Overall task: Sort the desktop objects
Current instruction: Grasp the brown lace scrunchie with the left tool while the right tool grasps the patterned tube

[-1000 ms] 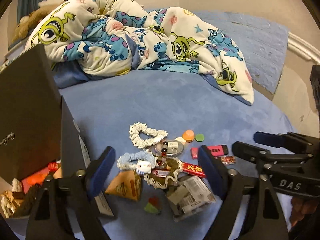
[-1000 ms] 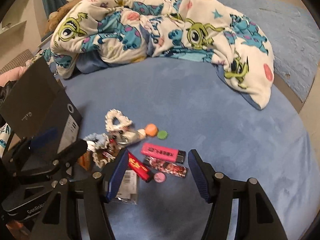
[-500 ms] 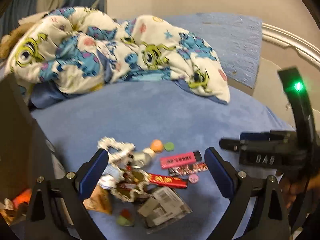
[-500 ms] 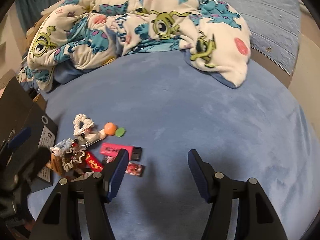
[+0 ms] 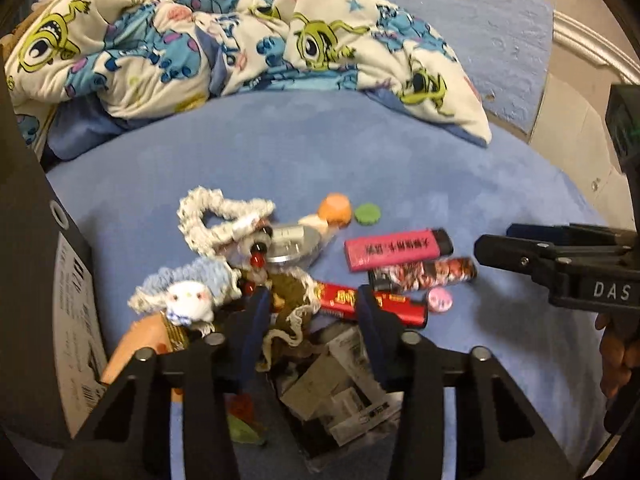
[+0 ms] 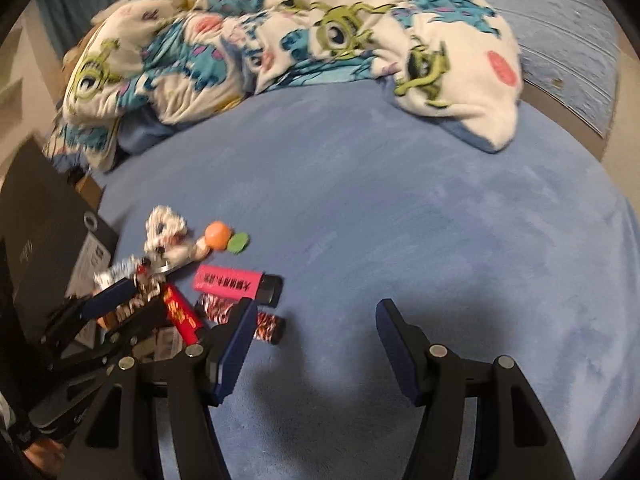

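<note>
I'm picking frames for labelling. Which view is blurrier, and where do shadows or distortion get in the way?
Right wrist view: motion-smeared, worst on the blanket and the clutter at left; a dark shadow lies on the sheet under the right gripper. Left wrist view: sharper, pink lighter print visible; both bend at the fisheye rim.

Black gripper frames, silver screws, blue-padded fingers (image 6: 394,334), white "DAS" lettering.
</note>
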A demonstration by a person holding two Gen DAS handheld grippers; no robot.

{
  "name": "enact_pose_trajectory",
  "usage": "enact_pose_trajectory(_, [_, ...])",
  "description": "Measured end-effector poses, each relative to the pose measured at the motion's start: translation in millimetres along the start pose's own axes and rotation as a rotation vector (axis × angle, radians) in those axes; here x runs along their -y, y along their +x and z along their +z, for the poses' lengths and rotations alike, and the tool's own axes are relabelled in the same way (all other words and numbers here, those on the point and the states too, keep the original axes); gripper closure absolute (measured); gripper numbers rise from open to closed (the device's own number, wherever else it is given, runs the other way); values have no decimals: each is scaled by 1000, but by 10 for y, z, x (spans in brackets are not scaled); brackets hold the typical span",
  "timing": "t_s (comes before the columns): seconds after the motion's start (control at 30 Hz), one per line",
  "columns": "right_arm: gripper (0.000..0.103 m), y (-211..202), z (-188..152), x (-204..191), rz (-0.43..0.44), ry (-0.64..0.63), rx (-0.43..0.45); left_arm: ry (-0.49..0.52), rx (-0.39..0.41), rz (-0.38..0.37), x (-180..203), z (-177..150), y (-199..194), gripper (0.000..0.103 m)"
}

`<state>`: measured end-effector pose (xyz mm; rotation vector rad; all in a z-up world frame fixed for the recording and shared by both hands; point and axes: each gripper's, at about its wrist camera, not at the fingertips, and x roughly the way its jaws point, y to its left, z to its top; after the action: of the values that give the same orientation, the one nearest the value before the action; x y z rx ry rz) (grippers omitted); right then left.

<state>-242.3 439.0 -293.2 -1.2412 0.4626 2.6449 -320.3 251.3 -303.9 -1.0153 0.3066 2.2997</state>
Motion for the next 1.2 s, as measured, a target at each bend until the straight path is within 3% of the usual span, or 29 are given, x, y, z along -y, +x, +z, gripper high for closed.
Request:
enact_pose_trajectory(0.1, [40,55,-26,-92,21,-36,-8,3,6,0,-8,-12,2,68])
enact_pose_trajectory(0.17, [40,86,-40,-129,32,-51,-9,-5,7,5,-33,-17,-2,82])
enact_pose_trajectory(0.23, [40,134,-54,-155,40,-60,-17,-11,6,8,-61,-19,-10,89])
enact_pose_trajectory(0.6, [40,171,-66,-256,132,-66,-14,-40,42,0,-136,63,-215,93])
enact_pose_trajectory(0.77, [40,254,-110,-390,84,-143,-28,-73,54,9,-218,120,-328,93])
enact_pose_trajectory(0.83, [56,274,-102,-419,60,-160,-24,-81,62,9,-243,139,-379,93])
enact_pose_trajectory(1.0, [74,325,-98,-549,17,-243,-29,-102,83,9,-303,179,-499,93])
enact_pose_trajectory(1.2, [86,284,-131,-647,49,-276,-36,-117,107,-1,-368,216,-610,93])
